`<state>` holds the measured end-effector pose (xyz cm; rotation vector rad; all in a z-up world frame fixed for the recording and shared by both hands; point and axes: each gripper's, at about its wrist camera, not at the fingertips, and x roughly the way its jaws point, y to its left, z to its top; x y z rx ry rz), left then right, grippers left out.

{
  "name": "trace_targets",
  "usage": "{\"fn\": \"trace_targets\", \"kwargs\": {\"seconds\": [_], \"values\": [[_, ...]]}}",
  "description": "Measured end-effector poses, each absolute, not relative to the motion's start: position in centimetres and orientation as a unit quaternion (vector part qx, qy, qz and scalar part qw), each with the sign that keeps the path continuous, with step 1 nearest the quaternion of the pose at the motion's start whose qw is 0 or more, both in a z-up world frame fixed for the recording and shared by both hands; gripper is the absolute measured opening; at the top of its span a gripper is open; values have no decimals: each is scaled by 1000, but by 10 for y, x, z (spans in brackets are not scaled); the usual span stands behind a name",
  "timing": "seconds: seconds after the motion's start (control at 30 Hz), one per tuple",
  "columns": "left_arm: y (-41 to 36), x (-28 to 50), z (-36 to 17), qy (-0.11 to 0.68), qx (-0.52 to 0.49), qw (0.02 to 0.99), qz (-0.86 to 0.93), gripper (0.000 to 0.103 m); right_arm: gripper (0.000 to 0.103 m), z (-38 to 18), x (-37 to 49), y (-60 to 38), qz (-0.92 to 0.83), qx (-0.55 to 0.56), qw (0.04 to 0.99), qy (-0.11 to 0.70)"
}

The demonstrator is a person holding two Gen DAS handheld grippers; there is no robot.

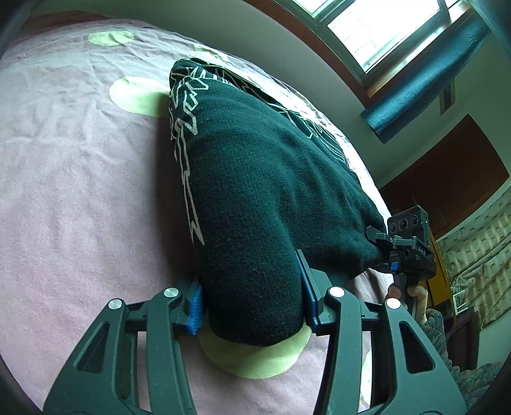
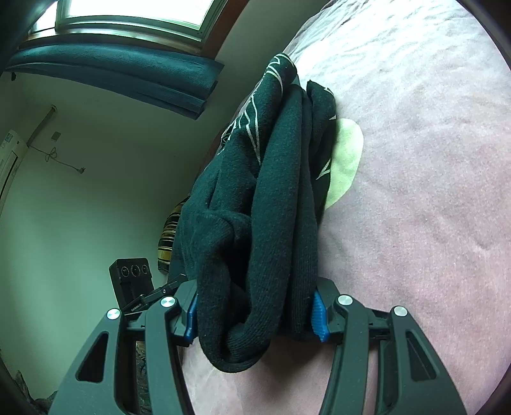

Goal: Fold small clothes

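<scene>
Two grippers clamp the same dark green knit garment [image 1: 255,178] above the pink bedsheet [image 1: 80,191]: the left gripper [image 1: 254,300] stands partly open with its blue pads [image 1: 195,308] pressed on a thick folded end, and the right gripper [image 2: 255,314] likewise squeezes a bunched end. White line print runs along the cloth, with pale green patches [image 1: 255,360] on the sheet under it and a window [image 2: 134,12] beyond

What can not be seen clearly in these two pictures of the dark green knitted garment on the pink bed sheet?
- Left wrist view: the far end of the dark green knitted garment is hidden behind its own bulk.
- Left wrist view: the right gripper shows only partly; the cloth covers its fingertips.
- Right wrist view: the left gripper is mostly hidden behind the garment.
- Both views: the pink bed sheet is cut off by the round lens edge.
</scene>
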<state>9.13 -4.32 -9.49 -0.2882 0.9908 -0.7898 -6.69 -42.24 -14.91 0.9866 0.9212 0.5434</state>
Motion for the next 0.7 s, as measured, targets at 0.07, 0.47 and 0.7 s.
{"fn": "trace_targets", "kwargs": {"seconds": [0.07,0.47,0.7], "values": [[-42,92,-97,459,-138,796,-370,51,56,-148,-67,-421,245,448,749,421],[14,116,-80,425,-197,790,-396,92,80,-123,-41,-456,233,473,746,406],[0,222,-100,470,-225,763,-382,92,80,-147,59,-472,211,487,737,418]]}}
